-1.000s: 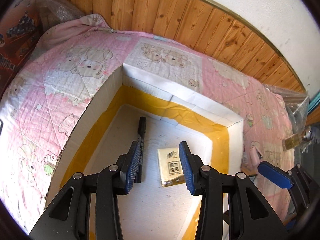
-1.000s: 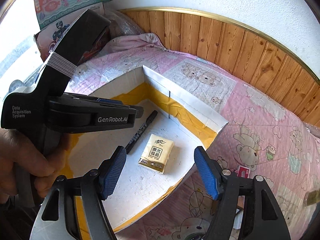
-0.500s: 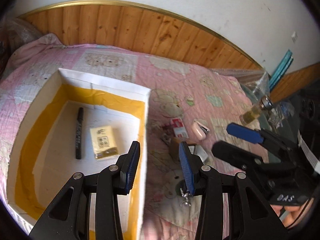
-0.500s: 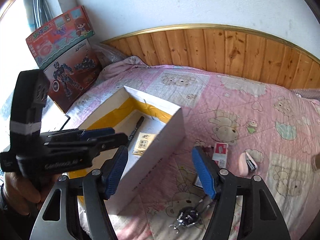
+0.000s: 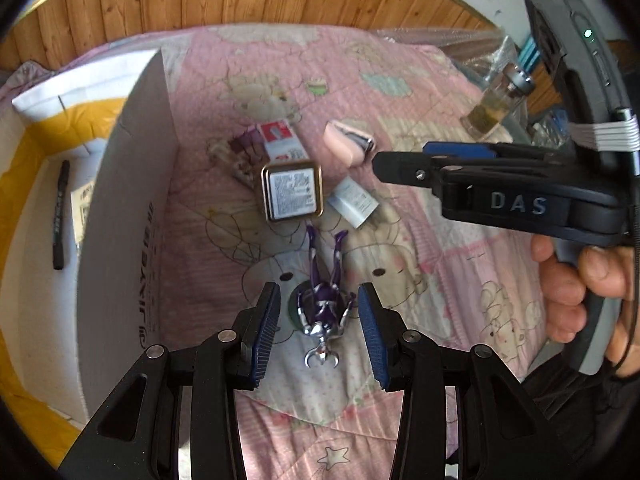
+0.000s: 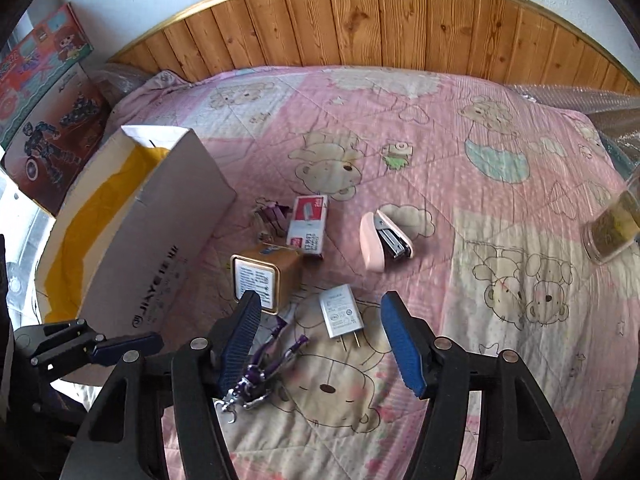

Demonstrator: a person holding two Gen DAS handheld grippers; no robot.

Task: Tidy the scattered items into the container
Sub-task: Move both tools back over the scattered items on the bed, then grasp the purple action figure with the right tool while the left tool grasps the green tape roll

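**Both grippers over bed clutter**

Left gripper [image 5: 318,330] parted around the figure [image 5: 324,304] on the bed [image 6: 460,140], pads not touching. Right gripper [image 6: 324,340] closing above the charger [image 6: 341,316], nothing gripped. Box [image 6: 152,248] at left holds a pen [image 5: 60,216].

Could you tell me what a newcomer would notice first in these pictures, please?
The purple toy figure lying on the pink quilt between the open left tool. Beyond it sits a gold tin, and a white box stands to the left.

Tissue pack [image 5: 82,208] half hidden behind box wall [image 5: 128,216].
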